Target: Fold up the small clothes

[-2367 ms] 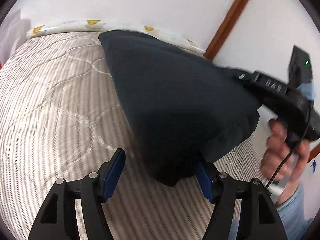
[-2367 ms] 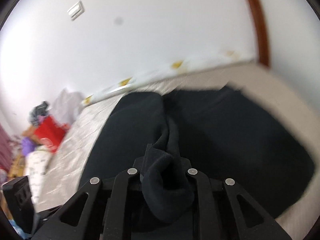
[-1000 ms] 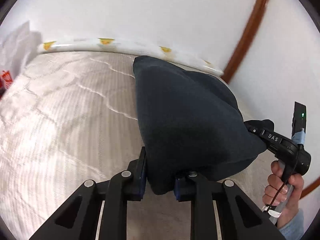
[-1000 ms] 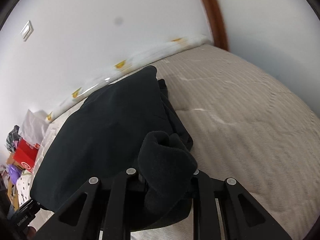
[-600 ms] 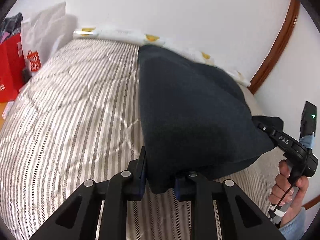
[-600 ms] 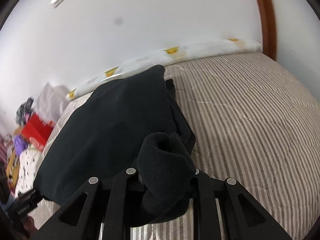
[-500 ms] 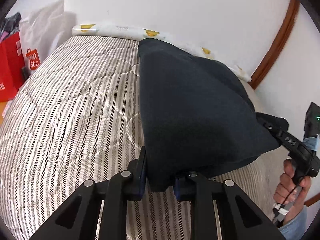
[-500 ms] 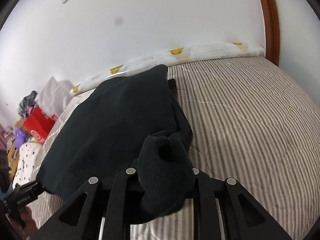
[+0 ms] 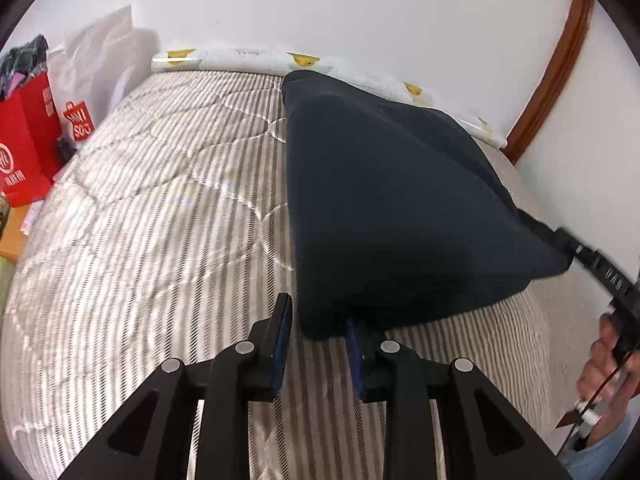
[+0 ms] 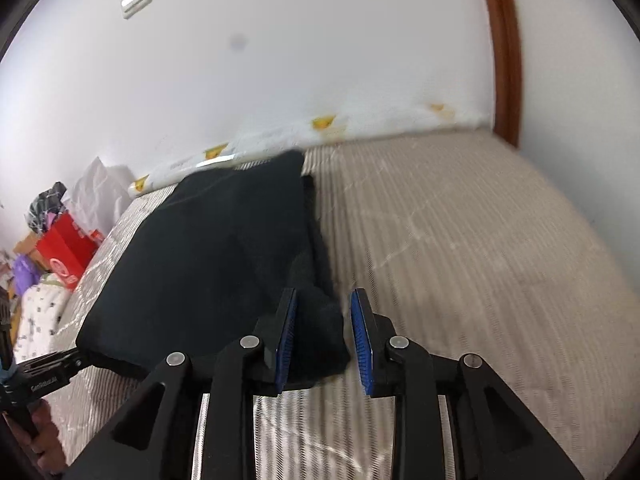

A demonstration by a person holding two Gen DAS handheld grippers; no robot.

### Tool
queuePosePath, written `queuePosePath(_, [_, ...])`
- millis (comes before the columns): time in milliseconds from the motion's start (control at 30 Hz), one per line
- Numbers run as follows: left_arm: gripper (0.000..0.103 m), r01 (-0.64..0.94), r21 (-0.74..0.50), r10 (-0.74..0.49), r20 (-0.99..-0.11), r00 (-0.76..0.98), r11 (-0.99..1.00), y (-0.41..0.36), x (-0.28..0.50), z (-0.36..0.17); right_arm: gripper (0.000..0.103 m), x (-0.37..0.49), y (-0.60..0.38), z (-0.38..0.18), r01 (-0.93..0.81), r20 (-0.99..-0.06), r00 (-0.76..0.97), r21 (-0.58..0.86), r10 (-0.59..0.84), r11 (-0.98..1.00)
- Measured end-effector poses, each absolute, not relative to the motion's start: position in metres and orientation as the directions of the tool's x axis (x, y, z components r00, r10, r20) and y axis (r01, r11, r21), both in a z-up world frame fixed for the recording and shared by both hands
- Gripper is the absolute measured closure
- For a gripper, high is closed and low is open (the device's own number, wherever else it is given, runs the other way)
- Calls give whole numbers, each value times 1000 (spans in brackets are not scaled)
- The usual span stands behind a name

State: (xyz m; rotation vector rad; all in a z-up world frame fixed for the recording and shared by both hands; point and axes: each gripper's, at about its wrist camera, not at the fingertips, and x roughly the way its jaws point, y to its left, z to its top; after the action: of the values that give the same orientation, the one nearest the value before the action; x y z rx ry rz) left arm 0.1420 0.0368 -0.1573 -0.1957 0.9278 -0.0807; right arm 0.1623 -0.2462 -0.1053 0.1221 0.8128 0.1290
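Note:
A dark navy garment [image 9: 384, 208] lies stretched over the striped bed [image 9: 160, 240]. My left gripper [image 9: 318, 330] stands partly open, with the garment's near left corner loose between its blue pads. My right gripper [image 10: 323, 332] is also partly open, with the garment's [image 10: 224, 256] near right corner lying slack between its blue pads. In the left wrist view the right gripper [image 9: 600, 276] shows at the far right in the person's hand. In the right wrist view the left gripper [image 10: 44, 376] shows at the lower left.
A white rolled cover with yellow marks [image 9: 288, 60] lies along the wall at the far edge of the bed. Red shopping bags [image 9: 28, 136] and a white bag [image 9: 100, 52] stand left of the bed. A brown door frame [image 9: 552, 64] rises on the right.
Both grippers have opened and let go of the garment's corners. The garment has dropped lower and now lies flatter on the bed. The right wrist view has swung and blurs.

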Motion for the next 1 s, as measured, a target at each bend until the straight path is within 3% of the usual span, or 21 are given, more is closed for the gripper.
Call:
queuePosePath(100, [77,18,-188,-158,-763,626,982,37,129,-145,75,158,-246,-91,-45,-673,725,159,142,986])
queuePosePath(200, [67,34,-205,-175,-727,664,978,41,115,-129,75,161,-229,-89,-95,-668,726,139,164,986])
queuePosePath(267, [54,37,-194,-166,-707,688,980,42,112,-119,75,164,-216,-97,-144,-675,710,135,198,980])
queuePosePath(467, [53,55,-166,-157,-703,694,985,35,140,-113,82,167,-212,-150,-95,-770,630,50,99,994])
queuePosePath(567, [53,40,-136,-127,-721,681,990,32,158,-125,82,163,-225,-150,-64,-782,620,37,69,997])
queuePosePath(733, [50,54,-123,-130,-783,608,991,29,176,-155,76,180,-241,-123,-68,-780,617,82,106,994])
queuePosePath(900, [46,70,-158,-168,-782,600,985,40,182,-148,68,226,-227,-108,-141,-775,602,134,193,981])
queuePosePath(1000, [47,59,-115,-126,-774,621,992,46,191,-140,67,258,-213,-112,-173,-787,571,164,235,971])
